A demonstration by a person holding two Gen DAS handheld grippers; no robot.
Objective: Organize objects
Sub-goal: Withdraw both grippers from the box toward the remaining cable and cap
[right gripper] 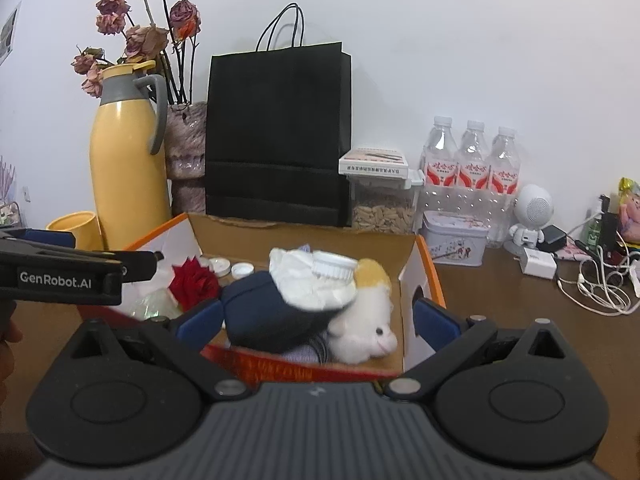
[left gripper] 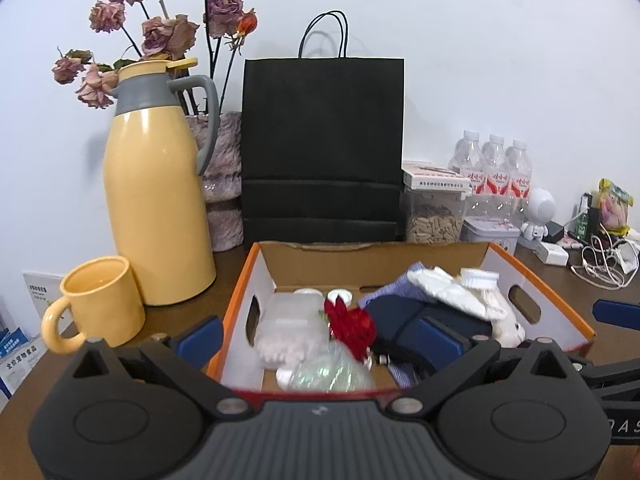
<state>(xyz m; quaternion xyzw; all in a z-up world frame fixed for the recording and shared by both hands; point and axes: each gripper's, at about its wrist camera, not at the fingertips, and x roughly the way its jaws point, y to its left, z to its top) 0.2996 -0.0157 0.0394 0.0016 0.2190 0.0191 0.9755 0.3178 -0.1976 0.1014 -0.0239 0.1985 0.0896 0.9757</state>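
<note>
The black left gripper [left gripper: 320, 338], nearest the left wrist camera, is held over the near edge of an open cardboard box with orange rims [left gripper: 540, 280]; its blue-padded fingers [left gripper: 200, 338] are spread wide, with nothing between them. The right gripper [right gripper: 316, 318] is likewise held wide apart and empty at the near edge of the same box [right gripper: 430, 264], its right finger just outside the right wall.

Behind the box, a tall black paper bag with cord handles [left gripper: 322, 148] is stood upright against the white wall. To its left a yellow thermos jug with a grey collar and handle [left gripper: 156, 200] is seen, with a yellow ceramic mug [left gripper: 100, 306] just beside it on the brown table [right gripper: 520, 320].

Inside the box, a dark navy cloth bundle [right gripper: 264, 312] is piled at the middle, with a white crumpled cloth [right gripper: 308, 280] on top and a white plush toy [right gripper: 364, 328] touching its right side. A red artificial rose [left gripper: 352, 324] lies left of the bundle, beside a clear plastic container [left gripper: 288, 320].
</note>
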